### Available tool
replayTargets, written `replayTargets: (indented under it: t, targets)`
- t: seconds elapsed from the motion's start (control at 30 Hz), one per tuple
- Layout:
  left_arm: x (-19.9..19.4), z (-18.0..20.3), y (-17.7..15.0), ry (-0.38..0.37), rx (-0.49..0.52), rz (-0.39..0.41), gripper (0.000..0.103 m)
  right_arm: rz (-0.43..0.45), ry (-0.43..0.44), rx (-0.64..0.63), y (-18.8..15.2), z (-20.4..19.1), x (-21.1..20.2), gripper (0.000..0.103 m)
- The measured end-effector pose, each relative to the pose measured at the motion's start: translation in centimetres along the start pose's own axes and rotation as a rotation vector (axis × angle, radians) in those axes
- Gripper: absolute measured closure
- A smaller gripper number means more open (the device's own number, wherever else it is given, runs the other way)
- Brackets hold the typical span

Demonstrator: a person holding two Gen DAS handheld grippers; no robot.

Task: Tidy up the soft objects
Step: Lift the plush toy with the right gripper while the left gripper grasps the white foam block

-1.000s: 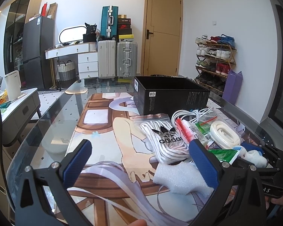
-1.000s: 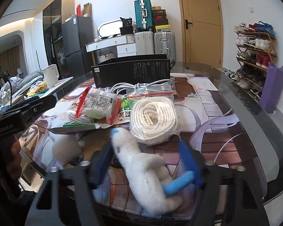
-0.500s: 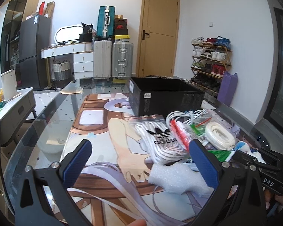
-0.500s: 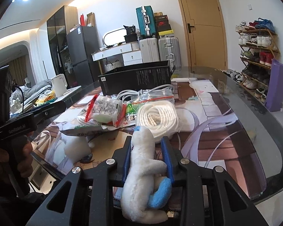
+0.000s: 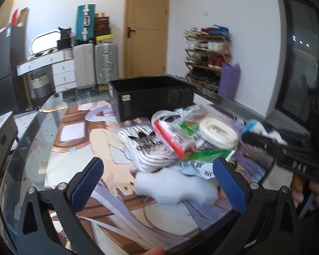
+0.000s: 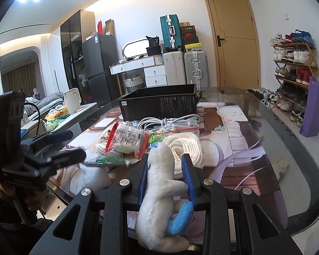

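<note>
My right gripper [image 6: 165, 182] is shut on a white plush toy with blue ends [image 6: 159, 193] and holds it above the table's near edge. It also shows in the left wrist view [image 5: 255, 127]. My left gripper [image 5: 159, 182] is open and empty, its blue pads either side of a white foam piece [image 5: 176, 189]. A pile of bagged soft items lies mid-table: white laces in an adidas bag [image 5: 146, 146], a coiled white rope [image 6: 187, 148], a red-edged packet [image 6: 127, 140]. A black open box [image 6: 159, 104] stands behind the pile.
The glass table [image 6: 287, 148] carries a printed mat [image 5: 78, 148]. White cables in a bag [image 6: 170, 122] lie by the box. A purple bag [image 6: 312, 108] and a shoe rack [image 6: 293, 63] stand at the right wall. Suitcases [image 6: 185, 68] stand at the back.
My right gripper has closed on the plush toy and lifted it off the table. My left gripper has moved toward the foam piece and turned right.
</note>
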State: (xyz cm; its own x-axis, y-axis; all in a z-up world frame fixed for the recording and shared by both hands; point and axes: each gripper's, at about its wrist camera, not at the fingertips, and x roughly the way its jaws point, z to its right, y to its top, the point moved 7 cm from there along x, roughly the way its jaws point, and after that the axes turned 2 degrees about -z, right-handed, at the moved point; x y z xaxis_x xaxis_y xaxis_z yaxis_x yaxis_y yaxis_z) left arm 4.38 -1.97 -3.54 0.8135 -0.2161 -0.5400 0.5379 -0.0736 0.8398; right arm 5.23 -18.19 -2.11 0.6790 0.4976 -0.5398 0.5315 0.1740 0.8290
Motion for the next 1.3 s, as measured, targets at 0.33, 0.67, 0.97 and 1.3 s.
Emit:
replayTargets:
  t: [0.33,0.67,0.97,1.3]
  targets:
    - [-0.4,2.3,-0.9,-0.075,0.092,-0.038,0.000,0.002,0.009,-0.025,0.9,-0.2,-0.1,0.073]
    - [0.9,2.5,-1.6,-0.026,0.124,-0.098,0.000,-0.004,0.028,-0.044,1.2,-0.6,0.0,0.073]
    - [2.3,1.8,-2.4,0.009,0.124,-0.151,0.000,-0.006,0.041,-0.057,1.9,-0.9,0.2,0.073]
    - [0.5,2.4,-1.8,-0.080,0.117,-0.114,0.014,0.002,0.040,-0.062,2.5,-0.8,0.0,0.073]
